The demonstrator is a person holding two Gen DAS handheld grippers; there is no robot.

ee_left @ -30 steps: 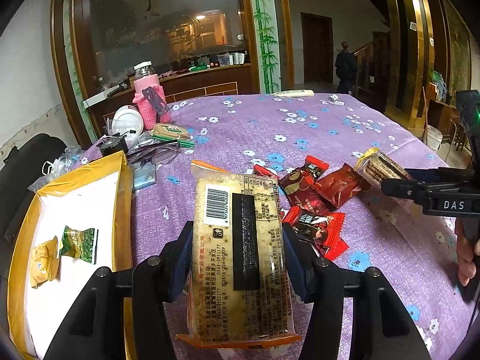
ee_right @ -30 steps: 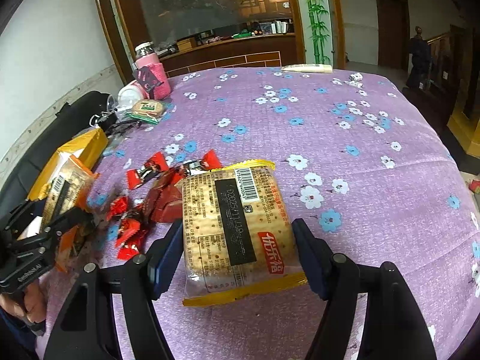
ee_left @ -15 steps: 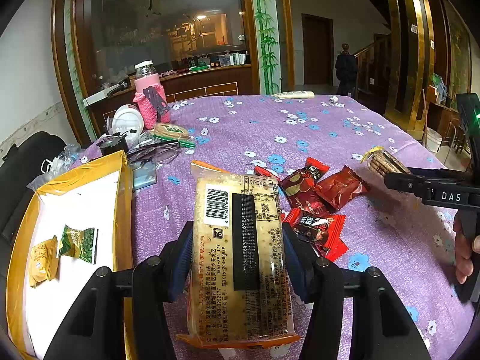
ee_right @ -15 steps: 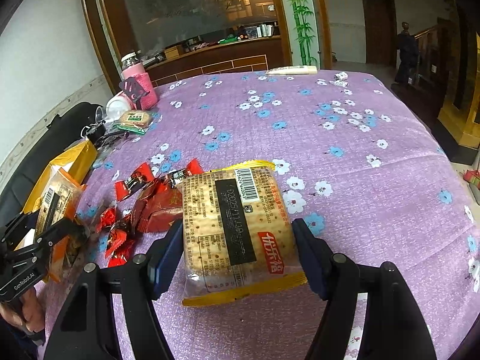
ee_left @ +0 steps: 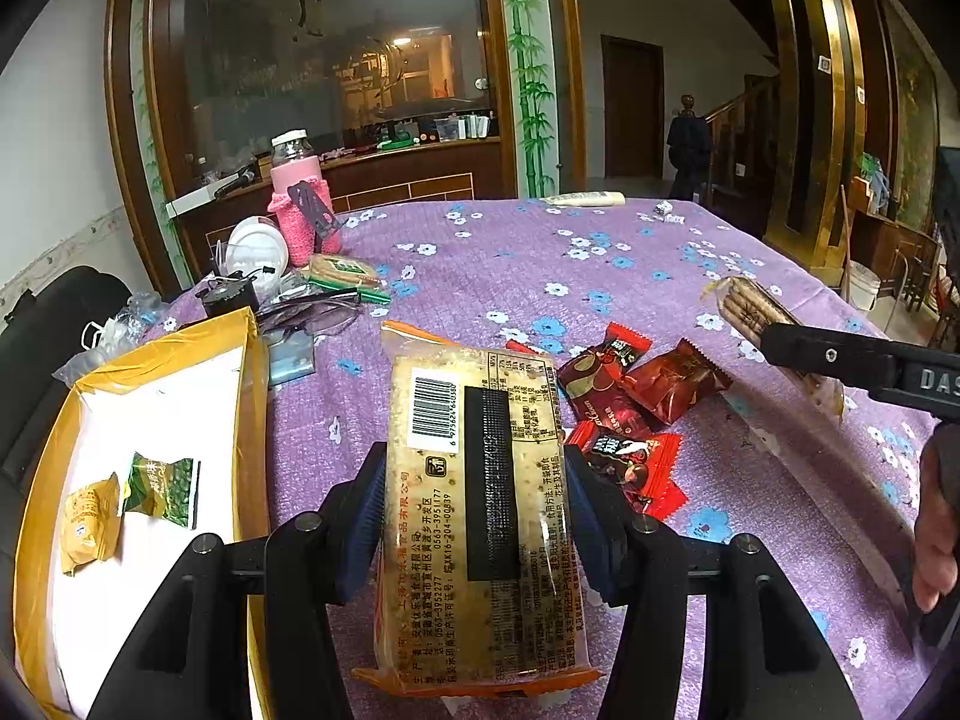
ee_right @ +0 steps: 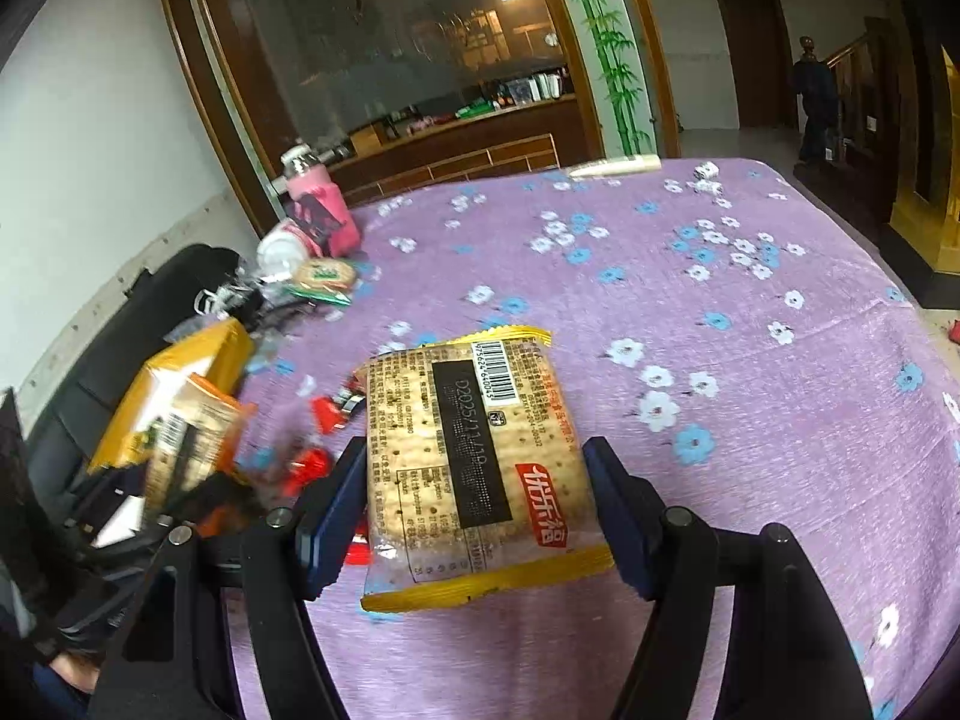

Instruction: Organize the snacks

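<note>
My left gripper point(ee_left: 474, 492) is shut on a pack of crackers point(ee_left: 480, 498) with an orange edge, held above the table beside the yellow-rimmed white tray point(ee_left: 252, 420). The tray holds a green packet point(ee_left: 162, 489) and a yellow packet point(ee_left: 90, 519). My right gripper point(ee_right: 474, 480) is shut on a second cracker pack point(ee_right: 474, 462) with a yellow edge; it also shows in the left wrist view point(ee_left: 762, 312). Several red candy wrappers point(ee_left: 636, 396) lie on the purple flowered cloth between the grippers.
A pink-sleeved bottle point(ee_left: 300, 198), a white lid point(ee_left: 255, 246), a round biscuit pack point(ee_left: 342, 270) and glasses point(ee_left: 312, 315) crowd the far left of the table. A black chair point(ee_right: 150, 324) stands beside the tray. A cream tube point(ee_left: 588, 199) lies at the far edge.
My right gripper has swung left and tilted with its cracker pack, closer to the candies and the left gripper. My left gripper has barely moved.
</note>
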